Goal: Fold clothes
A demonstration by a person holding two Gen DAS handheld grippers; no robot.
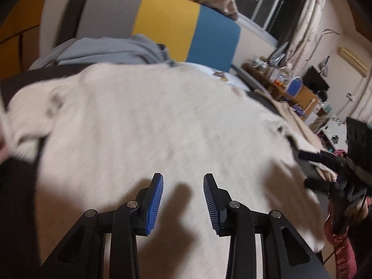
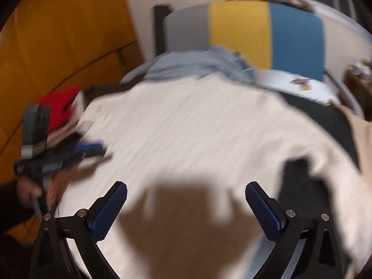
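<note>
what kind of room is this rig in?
Most likely a lived-in bedroom or small apartment room: a curtained window, a cluttered wooden desk, and clothes such as a white garment and a grey-blue garment spread on a dark surface.

The white garment (image 1: 151,121) is soft, matt, ribbed-looking cloth. The pads (image 1: 154,204) are ridged blue rubber on matt black plastic.

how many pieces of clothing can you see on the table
3. A white garment lies spread across the middle, a grey-blue garment is bunched at the far edge, and a beige piece lies at the right edge. Red fabric at the left may be another; blur hides it.
</note>
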